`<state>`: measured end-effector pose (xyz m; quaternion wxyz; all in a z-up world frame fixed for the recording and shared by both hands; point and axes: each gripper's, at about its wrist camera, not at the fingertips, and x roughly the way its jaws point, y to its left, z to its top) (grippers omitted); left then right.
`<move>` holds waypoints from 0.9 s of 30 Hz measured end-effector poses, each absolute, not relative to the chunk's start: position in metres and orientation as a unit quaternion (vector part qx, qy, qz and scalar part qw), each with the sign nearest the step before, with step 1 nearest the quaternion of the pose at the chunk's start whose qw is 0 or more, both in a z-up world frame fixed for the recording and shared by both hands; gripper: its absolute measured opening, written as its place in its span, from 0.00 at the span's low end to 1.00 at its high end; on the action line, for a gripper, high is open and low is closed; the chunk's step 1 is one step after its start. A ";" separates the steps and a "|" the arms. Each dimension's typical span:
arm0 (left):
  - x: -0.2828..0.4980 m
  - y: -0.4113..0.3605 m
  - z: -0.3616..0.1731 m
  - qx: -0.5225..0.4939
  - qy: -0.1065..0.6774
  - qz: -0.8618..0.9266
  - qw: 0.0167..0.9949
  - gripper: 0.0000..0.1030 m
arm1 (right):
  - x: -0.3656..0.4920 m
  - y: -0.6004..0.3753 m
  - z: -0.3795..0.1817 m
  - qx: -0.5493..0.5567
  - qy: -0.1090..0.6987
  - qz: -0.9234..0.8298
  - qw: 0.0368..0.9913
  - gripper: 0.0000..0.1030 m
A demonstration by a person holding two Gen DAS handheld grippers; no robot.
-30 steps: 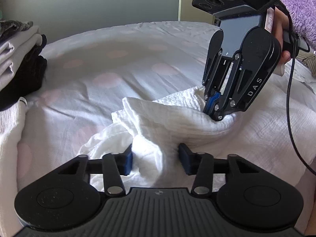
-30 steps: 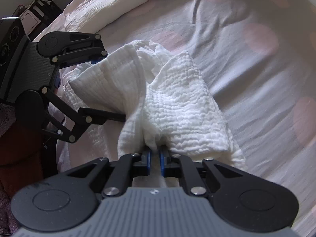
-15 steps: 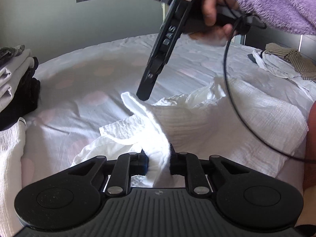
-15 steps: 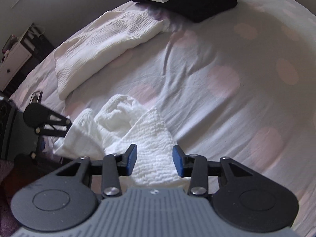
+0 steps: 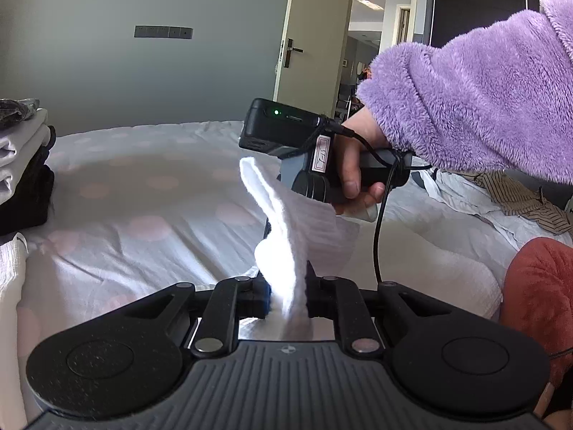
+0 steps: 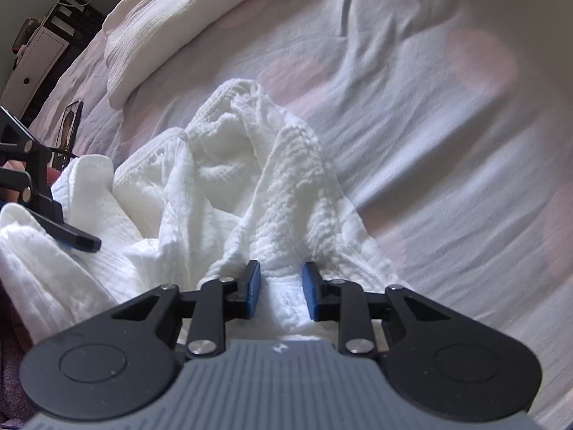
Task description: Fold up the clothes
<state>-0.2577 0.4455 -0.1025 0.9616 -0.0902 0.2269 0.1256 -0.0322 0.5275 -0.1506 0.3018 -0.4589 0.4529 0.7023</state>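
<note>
A white crinkled garment [image 6: 229, 186] lies bunched on the dotted bedsheet [image 6: 429, 107]. My left gripper [image 5: 286, 295] is shut on a fold of the garment [image 5: 283, 222] and holds it up off the bed. My right gripper [image 6: 281, 288] is open, its blue pads either side of a ridge of the cloth without pinching it. In the left wrist view the right gripper's body [image 5: 308, 154] shows behind the lifted cloth, held by a hand in a purple fleece sleeve. The left gripper's finger [image 6: 68, 233] shows at the left of the right wrist view.
A stack of folded clothes [image 5: 21, 165] stands at the bed's far left. A folded white piece [image 6: 186, 10] lies farther up the bed. Striped clothes [image 5: 519, 197] lie at the right, with an orange-red cushion [image 5: 537, 297] near me. A door stands open behind.
My left gripper closed on the garment and lifted a fold upward. My right gripper let go, opened, and came down over another ridge of the cloth.
</note>
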 end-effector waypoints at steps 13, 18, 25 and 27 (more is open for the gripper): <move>-0.249 0.445 -0.117 -0.051 0.268 0.129 0.953 0.19 | -0.009 0.507 -0.105 -0.355 0.476 0.743 0.310 0.38; -0.245 0.437 -0.126 -0.041 0.309 0.099 0.945 0.21 | -0.034 0.489 -0.118 -0.415 0.442 0.743 0.285 0.40; -0.241 0.437 -0.135 -0.043 0.341 0.074 0.936 0.21 | -0.050 0.475 -0.119 -0.438 0.394 0.754 0.290 0.22; -0.242 0.435 -0.135 -0.039 0.343 0.066 0.936 0.21 | -0.052 0.471 -0.113 -0.441 0.379 0.760 0.290 0.19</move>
